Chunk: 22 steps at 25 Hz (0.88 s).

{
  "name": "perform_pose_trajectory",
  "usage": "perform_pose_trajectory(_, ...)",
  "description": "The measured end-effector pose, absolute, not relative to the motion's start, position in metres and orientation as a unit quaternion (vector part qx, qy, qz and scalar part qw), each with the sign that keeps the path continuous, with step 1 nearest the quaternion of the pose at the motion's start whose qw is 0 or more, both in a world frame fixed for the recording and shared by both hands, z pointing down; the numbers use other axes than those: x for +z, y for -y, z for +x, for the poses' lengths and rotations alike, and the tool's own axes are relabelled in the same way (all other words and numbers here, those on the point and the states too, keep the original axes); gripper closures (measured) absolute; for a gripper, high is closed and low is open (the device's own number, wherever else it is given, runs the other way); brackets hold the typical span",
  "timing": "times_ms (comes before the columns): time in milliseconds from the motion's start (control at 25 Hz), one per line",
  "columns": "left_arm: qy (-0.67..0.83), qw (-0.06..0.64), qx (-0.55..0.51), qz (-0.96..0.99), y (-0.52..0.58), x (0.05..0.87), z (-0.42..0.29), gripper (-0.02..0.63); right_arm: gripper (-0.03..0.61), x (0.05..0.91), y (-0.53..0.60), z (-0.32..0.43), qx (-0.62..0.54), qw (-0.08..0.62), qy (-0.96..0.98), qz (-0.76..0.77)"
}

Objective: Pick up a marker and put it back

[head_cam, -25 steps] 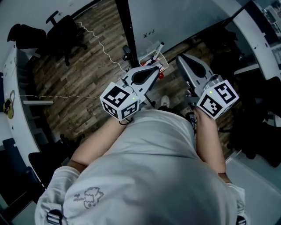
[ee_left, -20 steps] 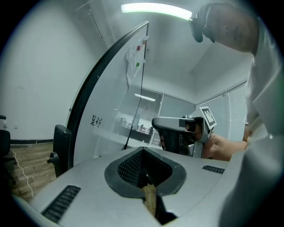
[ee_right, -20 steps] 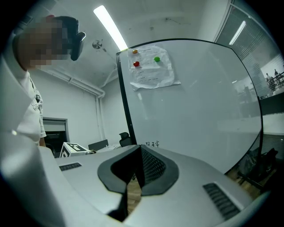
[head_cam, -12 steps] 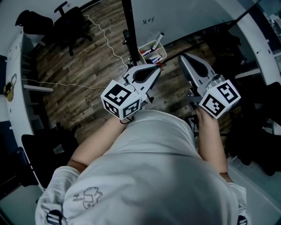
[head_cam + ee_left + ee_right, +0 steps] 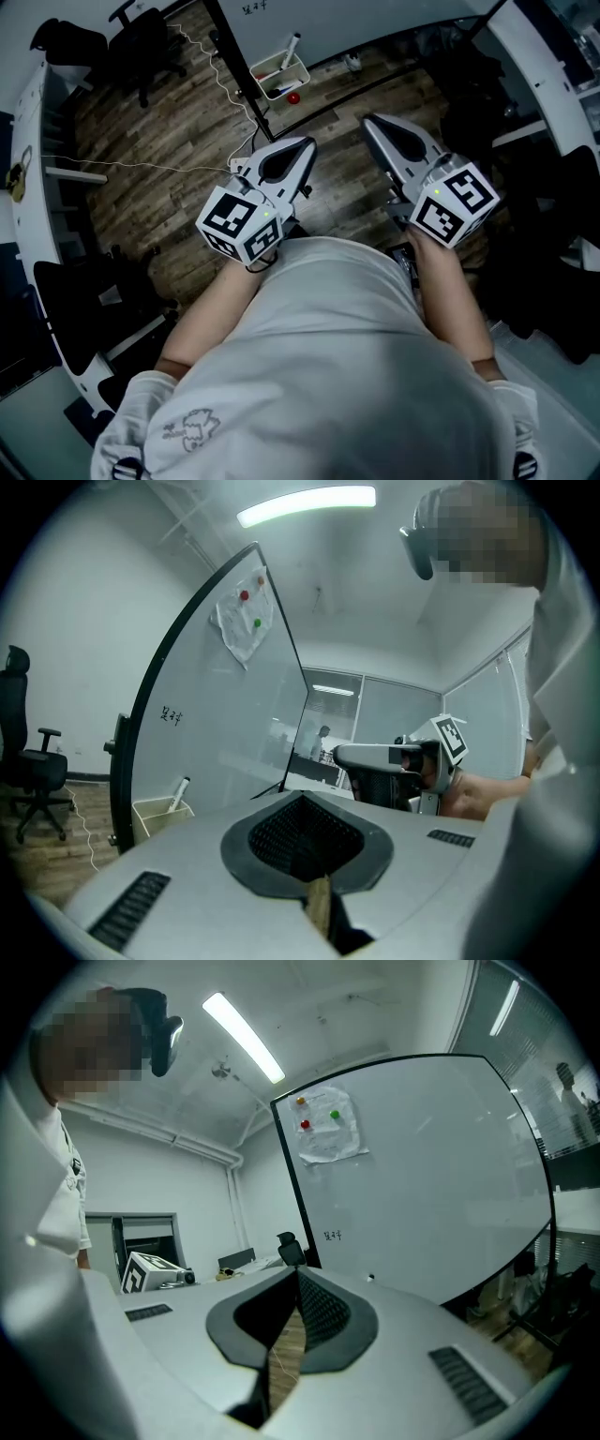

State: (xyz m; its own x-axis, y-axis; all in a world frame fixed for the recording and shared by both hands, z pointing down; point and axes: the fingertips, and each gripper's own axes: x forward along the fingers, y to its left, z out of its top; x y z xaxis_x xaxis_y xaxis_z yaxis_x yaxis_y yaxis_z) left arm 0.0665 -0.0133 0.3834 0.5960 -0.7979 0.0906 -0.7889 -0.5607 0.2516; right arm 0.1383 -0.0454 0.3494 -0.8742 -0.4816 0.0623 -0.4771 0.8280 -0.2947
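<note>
Standing in tray, marker well ahead of left gripper, right gripper, both closed, empty.

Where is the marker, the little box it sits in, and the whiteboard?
marker (image 5: 179, 792): left gripper view, middle of its barrel.
box (image 5: 155, 819): left gripper view, its front wall.
whiteboard (image 5: 422, 1185): right gripper view, its bare white face.

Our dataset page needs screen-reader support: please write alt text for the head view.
Seen from above, a person holds the left gripper and right gripper, both shut and empty, over a wooden floor. Ahead, a marker stands in a white tray by a whiteboard.
</note>
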Motion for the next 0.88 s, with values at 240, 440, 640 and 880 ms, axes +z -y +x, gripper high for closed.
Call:
perform_pose_trajectory(240, 0.476, 0.126, -0.014, 0.87, -0.033, 0.381, 0.091, 0.609, 0.566, 0.35, 0.0, 0.169, -0.141, -0.003, -0.964, -0.226)
perform_pose_trajectory(440, 0.498, 0.119, -0.017, 0.859, -0.065, 0.369, 0.092, 0.609, 0.566, 0.353, -0.035, 0.175, -0.146, -0.014, -0.968, -0.203)
perform_pose_trajectory(640, 0.504, 0.122, -0.022, 0.855, -0.088, 0.365, 0.09, 0.609, 0.566, 0.357, -0.06, 0.171, -0.148, -0.012, -0.97, -0.195)
perform_pose_trajectory(880, 0.503, 0.116, -0.027, 0.856, -0.102, 0.359, 0.089, 0.609, 0.566, 0.354, -0.078, 0.162, -0.142, -0.012, -0.973, -0.182)
